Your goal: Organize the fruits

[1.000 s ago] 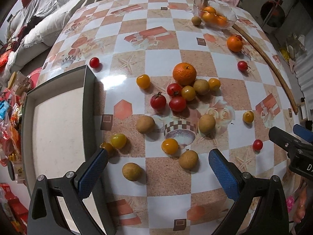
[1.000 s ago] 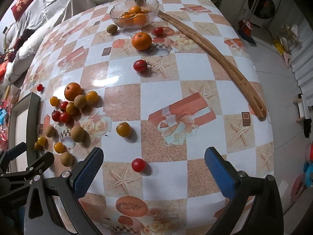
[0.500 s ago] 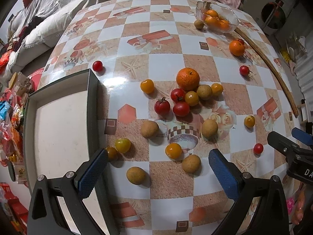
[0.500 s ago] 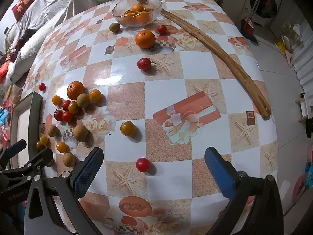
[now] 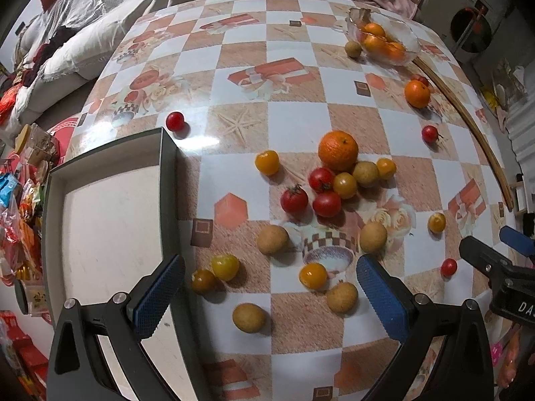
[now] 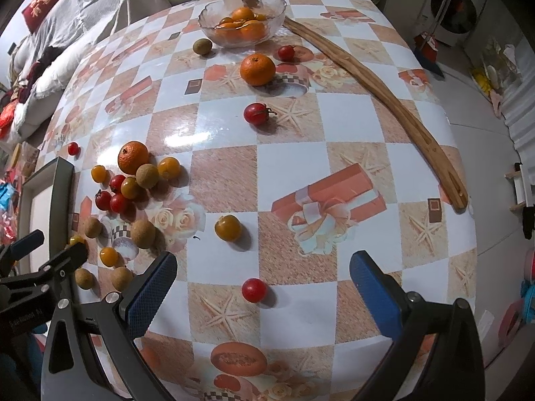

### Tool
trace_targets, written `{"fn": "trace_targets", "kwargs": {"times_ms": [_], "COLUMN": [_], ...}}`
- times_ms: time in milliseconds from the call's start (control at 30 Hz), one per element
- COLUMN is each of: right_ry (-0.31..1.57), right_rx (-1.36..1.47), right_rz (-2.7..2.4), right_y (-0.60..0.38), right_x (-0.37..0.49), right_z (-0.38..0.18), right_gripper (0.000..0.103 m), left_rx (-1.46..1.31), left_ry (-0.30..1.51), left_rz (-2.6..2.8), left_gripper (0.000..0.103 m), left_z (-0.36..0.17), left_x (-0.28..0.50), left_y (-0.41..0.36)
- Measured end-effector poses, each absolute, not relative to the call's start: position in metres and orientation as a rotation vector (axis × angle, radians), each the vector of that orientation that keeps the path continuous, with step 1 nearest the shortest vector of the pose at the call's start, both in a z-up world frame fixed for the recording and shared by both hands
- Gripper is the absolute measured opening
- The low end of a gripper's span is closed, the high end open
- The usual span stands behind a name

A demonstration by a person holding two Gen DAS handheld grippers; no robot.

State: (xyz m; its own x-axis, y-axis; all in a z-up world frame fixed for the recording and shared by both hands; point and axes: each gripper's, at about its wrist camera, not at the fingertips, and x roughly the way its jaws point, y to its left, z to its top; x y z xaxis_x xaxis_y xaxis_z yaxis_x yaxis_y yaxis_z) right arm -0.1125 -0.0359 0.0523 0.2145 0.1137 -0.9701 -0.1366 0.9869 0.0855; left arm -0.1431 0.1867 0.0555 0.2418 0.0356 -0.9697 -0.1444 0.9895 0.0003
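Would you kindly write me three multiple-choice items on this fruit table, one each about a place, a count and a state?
1. Where does the clear glass bowl stand?
A. at the table's far end, beside the long wooden strip
B. inside the grey tray
C. under the right gripper

2. How many small red tomatoes touch each other in the cluster just below the large orange?
A. one
B. three
C. six

3. What is the state of the shallow grey tray?
A. heaped with oranges
B. holding no fruit
C. turned upside down

Answers: 1 A, the bowl sits by the strip's far tip. 2 B, three red ones huddle there. 3 B, its pale floor shows bare.
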Motion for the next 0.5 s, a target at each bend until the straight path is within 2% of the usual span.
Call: {"fn": "trace_targets", "kwargs": {"times_ms": [500], "right_ry": [1.353], "right_rx": [-0.012], "right_rz": [0.174], "right_y": [-0.033], "right_x": [-0.109], "right_z": [0.047], "right_gripper": [0.103], "left_rx": [-0.038], "left_ry": [1.257], "left_rz": [0.126], "left_gripper": [0.103], "left_z": [0.054], "left_x": [-0.098], "left_y": [0.199]}}
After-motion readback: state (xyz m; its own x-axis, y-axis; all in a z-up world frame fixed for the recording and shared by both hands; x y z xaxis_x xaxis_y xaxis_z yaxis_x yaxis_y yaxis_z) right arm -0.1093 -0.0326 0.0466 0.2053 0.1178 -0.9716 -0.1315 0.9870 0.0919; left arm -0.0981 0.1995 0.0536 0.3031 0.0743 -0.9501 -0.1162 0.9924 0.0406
